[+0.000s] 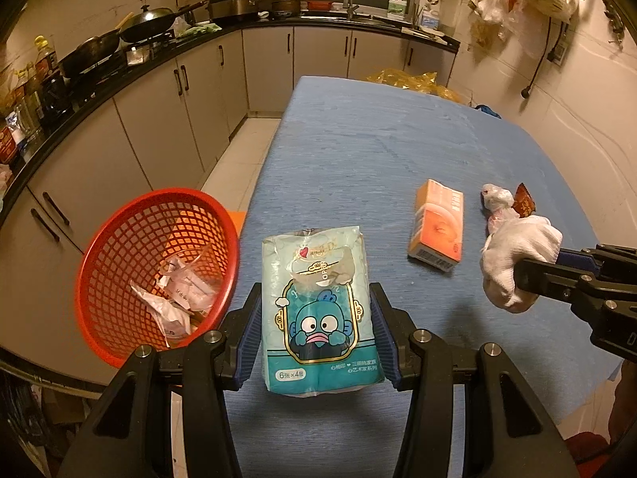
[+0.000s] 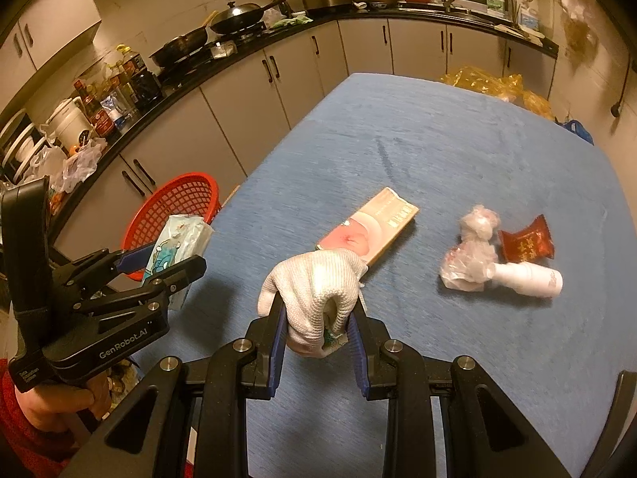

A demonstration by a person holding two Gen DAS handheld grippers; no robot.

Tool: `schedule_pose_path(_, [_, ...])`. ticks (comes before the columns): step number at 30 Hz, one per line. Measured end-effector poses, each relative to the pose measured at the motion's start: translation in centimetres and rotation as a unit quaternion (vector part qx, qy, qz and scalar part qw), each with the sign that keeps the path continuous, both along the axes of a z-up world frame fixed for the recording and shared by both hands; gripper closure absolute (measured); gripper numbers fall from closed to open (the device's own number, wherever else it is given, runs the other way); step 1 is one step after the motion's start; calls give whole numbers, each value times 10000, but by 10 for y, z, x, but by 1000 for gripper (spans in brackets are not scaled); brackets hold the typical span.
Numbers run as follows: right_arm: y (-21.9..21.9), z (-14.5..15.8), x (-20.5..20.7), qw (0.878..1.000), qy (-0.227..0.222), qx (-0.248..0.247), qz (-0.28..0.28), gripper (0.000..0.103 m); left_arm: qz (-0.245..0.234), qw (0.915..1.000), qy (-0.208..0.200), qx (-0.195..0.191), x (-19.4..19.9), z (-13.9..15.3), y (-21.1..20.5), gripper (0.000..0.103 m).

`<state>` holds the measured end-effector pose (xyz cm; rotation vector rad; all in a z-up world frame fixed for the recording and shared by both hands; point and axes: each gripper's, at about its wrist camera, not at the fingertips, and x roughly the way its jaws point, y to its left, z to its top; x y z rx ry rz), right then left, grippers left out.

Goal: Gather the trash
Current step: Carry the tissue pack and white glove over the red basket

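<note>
My left gripper is shut on a teal tissue pack with a cartoon fish, held over the blue table's left part. The same pack shows in the right wrist view, in front of the red mesh basket. That basket sits just off the table's left edge with crumpled wrappers inside. My right gripper is shut on a wadded white knit glove, also seen as a white glove at the right of the left wrist view.
On the table lie an orange box, a crumpled clear plastic wad, a dark red snack wrapper and a small white bottle. Kitchen cabinets and a cluttered counter run along the left. Yellow bags sit beyond the table's far edge.
</note>
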<state>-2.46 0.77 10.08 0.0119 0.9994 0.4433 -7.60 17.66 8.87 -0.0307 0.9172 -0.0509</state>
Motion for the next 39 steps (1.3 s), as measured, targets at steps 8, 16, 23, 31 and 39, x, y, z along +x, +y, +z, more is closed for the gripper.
schedule_pose_path(8, [22,2,6,9999,-19,-12,113,72,136,9999,13,14,-2,-1,21,54])
schedule_pose_path(16, [50,2,12,9996,-26,-31,266,72,268,9996,40,15,-7,-3,46,54])
schedule_pose_path(23, [76,2,14,9991,-30,-43,413,72,399,9992,55,2,-11,-4,67,54])
schedule_pose_path(31, [99,1,19,9983,-3,-79,577,72,580,9983,73,-30,-11,-5,91,54])
schedule_pose_path(39, [128,1,30,9968,39,-101,792,72,892,9959,76,-80,-9,-6,126,54])
